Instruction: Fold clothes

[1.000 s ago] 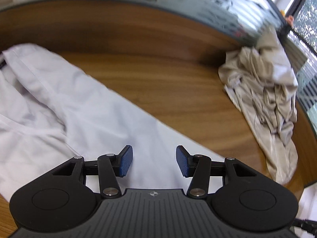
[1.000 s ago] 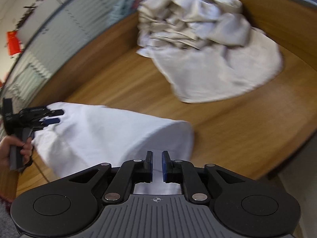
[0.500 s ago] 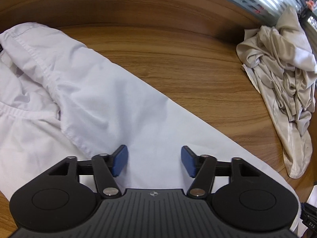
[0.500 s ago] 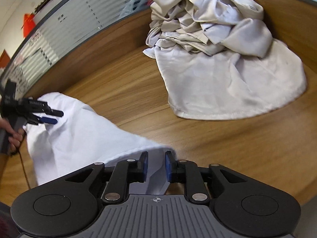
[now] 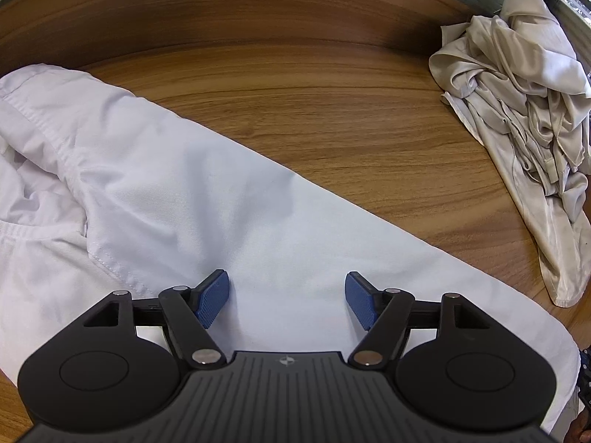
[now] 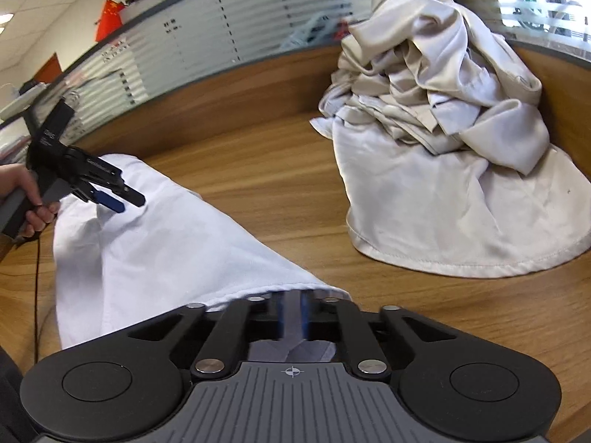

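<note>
1. Only the right wrist view shows a person's hand (image 6: 31,199) gripping the handle of the left gripper (image 6: 118,199), low over the far end of the white garment (image 6: 155,258). It also shows frosted glass partitions (image 6: 229,37) and a red flag (image 6: 110,18) behind the wooden table (image 6: 266,192).
2. Only the left wrist view shows the garment's stitched seam and the fold where one layer overlaps another at the left.
3. The left gripper (image 5: 286,301) has just been opening; its blue pads stand wide apart above the white garment (image 5: 221,203), pressing on nothing.
4. The right gripper (image 6: 293,313) has just been closing; its pads are nearly together, pinching the garment's hemmed edge.
5. The white garment lies stretched diagonally across the table (image 5: 332,118), smooth in the middle, bunched at its far end.
6. A crumpled beige pile of clothes (image 6: 443,155) sits apart on the table, beyond the garment.
</note>
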Action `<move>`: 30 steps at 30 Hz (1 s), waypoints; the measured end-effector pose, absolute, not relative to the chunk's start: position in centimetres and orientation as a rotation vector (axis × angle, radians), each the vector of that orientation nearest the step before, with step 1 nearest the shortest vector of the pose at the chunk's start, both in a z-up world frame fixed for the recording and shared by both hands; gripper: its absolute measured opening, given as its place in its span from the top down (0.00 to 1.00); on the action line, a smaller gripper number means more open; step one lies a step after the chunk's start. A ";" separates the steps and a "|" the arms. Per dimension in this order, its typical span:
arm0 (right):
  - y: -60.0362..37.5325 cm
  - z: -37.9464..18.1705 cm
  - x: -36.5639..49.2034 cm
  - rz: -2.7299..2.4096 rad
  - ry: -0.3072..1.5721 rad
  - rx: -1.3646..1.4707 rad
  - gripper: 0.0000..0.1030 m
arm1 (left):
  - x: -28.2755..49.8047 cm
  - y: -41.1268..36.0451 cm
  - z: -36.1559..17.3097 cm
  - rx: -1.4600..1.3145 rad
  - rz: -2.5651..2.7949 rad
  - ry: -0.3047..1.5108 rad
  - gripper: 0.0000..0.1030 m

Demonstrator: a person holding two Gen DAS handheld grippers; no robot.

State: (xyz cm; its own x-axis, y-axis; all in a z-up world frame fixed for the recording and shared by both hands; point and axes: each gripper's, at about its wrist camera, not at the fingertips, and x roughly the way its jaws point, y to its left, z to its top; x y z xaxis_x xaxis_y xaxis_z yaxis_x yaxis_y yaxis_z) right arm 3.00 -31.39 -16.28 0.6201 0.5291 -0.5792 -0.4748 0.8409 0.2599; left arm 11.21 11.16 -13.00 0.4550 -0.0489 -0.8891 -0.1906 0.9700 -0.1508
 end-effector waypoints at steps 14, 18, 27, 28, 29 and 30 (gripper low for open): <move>-35.8 -16.0 2.7 0.435 0.768 0.206 0.98 | 11.0 11.3 -13.1 -0.264 0.079 1.078 0.24; -35.3 -15.7 2.6 0.501 0.782 0.233 0.94 | 11.2 11.1 -13.2 -0.257 0.077 1.081 0.21; -34.8 -17.1 3.5 0.498 0.943 0.462 0.79 | 11.2 11.1 -13.2 -0.260 0.073 1.080 0.21; -35.1 -17.3 3.4 0.503 0.956 0.501 0.79 | 11.2 11.1 -13.2 -0.257 0.071 1.079 0.21; -35.2 -17.6 3.5 0.508 0.967 0.539 0.80 | 11.2 11.0 -13.3 -0.253 0.068 1.078 0.20; -35.4 -17.9 3.5 0.514 0.978 0.577 0.80 | 11.2 11.0 -13.3 -0.251 0.065 1.078 0.20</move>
State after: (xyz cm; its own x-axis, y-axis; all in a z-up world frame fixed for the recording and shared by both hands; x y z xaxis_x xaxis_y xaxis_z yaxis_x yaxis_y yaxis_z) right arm 3.51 -35.40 -17.89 0.4651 0.6381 -0.6136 -0.1431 0.7382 0.6593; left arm 11.21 11.03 -13.27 0.4745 -0.0697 -0.8775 -0.1745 0.9696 -0.1713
